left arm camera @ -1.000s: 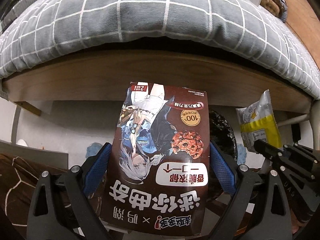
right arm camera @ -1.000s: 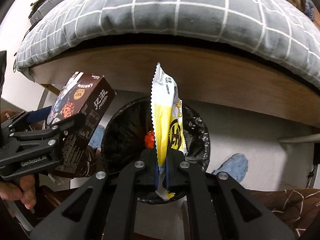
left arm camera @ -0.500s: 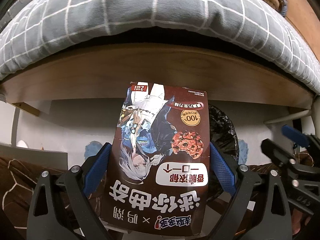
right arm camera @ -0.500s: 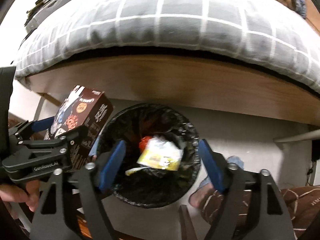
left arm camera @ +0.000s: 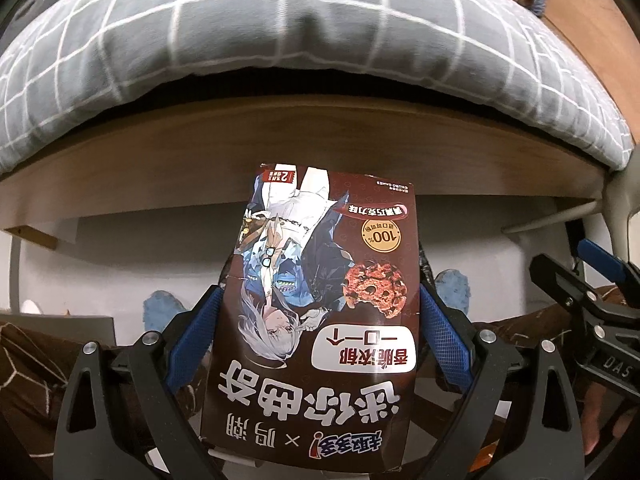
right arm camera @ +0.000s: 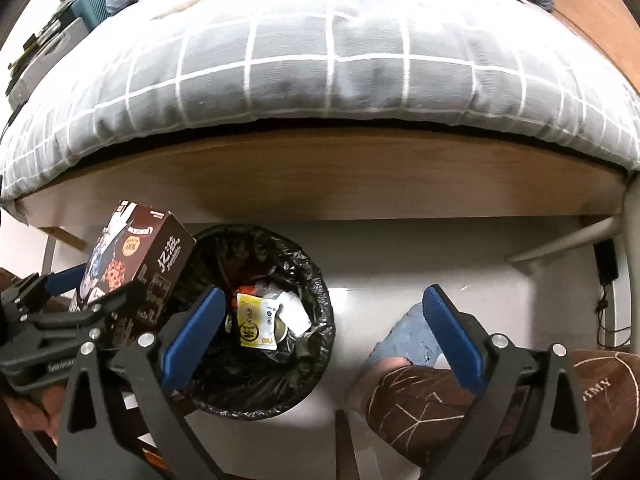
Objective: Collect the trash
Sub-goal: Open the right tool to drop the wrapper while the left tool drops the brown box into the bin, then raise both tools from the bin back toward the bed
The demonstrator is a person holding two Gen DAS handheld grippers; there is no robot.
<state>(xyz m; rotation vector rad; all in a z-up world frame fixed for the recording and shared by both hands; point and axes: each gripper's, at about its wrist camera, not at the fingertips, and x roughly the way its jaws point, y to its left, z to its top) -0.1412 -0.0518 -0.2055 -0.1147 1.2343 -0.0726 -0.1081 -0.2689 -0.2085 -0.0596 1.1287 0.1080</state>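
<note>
Left wrist view: left hand-held gripper (left arm camera: 320, 332) clamps cookie box (left arm camera: 320, 320) — upside-down, long axis along fingers; right hand-held gripper (right arm camera: 320, 332) just opened — empty.

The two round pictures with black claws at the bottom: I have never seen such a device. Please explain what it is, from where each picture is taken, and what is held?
These are hand-held grippers, one in each of a person's hands, each carrying a wide-angle camera that looks along its two fingers.

The left camera shows the left gripper clamped on a brown cookie box in front of a bed with a grey checked cover.

The right camera looks down at a bin with a black bag on the floor. The right gripper has just been opening; its jaws are wide with nothing between them. A yellow and white snack wrapper lies in the bin. At the left you see the same box, not yet over the bin.
</note>
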